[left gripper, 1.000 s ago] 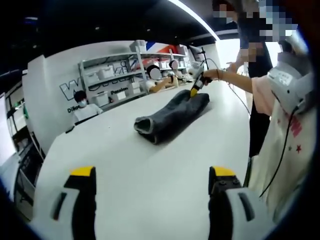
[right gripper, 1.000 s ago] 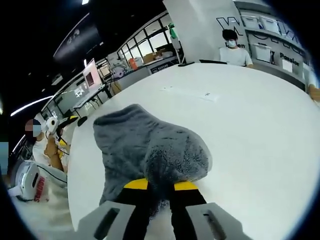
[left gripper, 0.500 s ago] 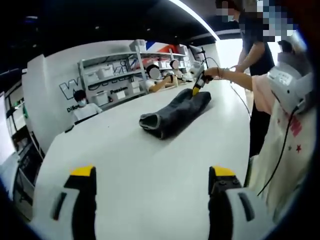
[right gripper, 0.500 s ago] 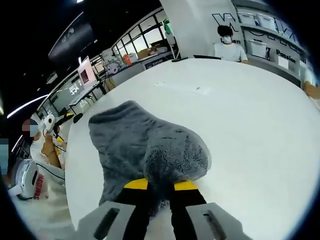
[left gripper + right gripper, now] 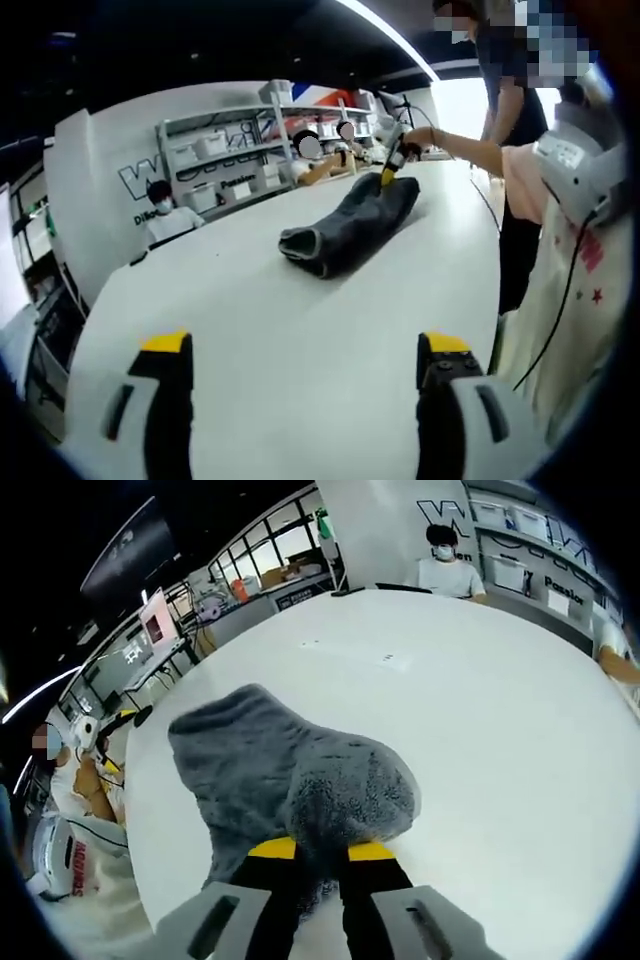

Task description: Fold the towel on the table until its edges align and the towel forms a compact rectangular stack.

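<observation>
The grey fluffy towel (image 5: 350,225) lies bunched in a long roll on the white table (image 5: 250,330). In the left gripper view the right gripper (image 5: 388,178) pinches the towel's far end, held by a person's hand. My left gripper (image 5: 300,345) stands open over bare table, well short of the towel's near end. In the right gripper view my right gripper (image 5: 320,852) is shut on the towel (image 5: 290,780), which humps up just beyond the yellow-tipped fingers (image 5: 272,848) and stretches away to the left.
A person in a pale shirt (image 5: 570,270) stands at the table's right edge. Shelves with white boxes (image 5: 220,160) and seated people (image 5: 165,215) line the far side. Desks with monitors (image 5: 160,630) sit beyond the table (image 5: 500,760).
The right gripper has dragged the towel further from the left gripper, along the table. The left gripper has stayed put and open.
</observation>
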The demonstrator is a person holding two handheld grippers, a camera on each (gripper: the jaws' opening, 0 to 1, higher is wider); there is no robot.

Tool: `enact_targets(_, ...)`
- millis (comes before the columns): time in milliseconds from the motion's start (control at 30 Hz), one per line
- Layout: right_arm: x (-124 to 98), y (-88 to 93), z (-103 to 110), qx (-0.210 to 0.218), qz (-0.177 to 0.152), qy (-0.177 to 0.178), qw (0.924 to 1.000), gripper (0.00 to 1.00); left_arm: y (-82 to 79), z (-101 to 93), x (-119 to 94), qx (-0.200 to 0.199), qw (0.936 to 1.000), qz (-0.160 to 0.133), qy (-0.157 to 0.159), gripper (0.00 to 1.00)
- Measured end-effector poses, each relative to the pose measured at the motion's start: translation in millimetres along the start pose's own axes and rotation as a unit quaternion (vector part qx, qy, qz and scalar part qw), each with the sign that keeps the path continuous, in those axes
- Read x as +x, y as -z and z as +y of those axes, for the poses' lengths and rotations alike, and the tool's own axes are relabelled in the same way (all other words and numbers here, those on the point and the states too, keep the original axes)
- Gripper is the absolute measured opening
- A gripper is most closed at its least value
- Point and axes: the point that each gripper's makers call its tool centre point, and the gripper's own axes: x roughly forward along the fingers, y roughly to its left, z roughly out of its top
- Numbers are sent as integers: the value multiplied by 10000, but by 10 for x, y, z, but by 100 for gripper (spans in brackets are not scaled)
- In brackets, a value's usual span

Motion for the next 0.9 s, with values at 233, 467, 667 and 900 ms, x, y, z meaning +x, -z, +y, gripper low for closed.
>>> enact_targets(233,7,-90,231,-1,100,214,9997,14,-1,-16,-12,23,10000,-13,5,97)
enact_targets(467,-19,-184,369,-127,383,476,9981,14,30,-18,-5,-13,10000,11,7,97)
enact_targets(667,18,-328,477,-487,803,814,9922,13,8,-49,23,2,10000,-25,47,97)
enact_targets(900,113,-509,673,-700,1078,927,9874,13,30,-52,2,-21,10000,-27,30,97)
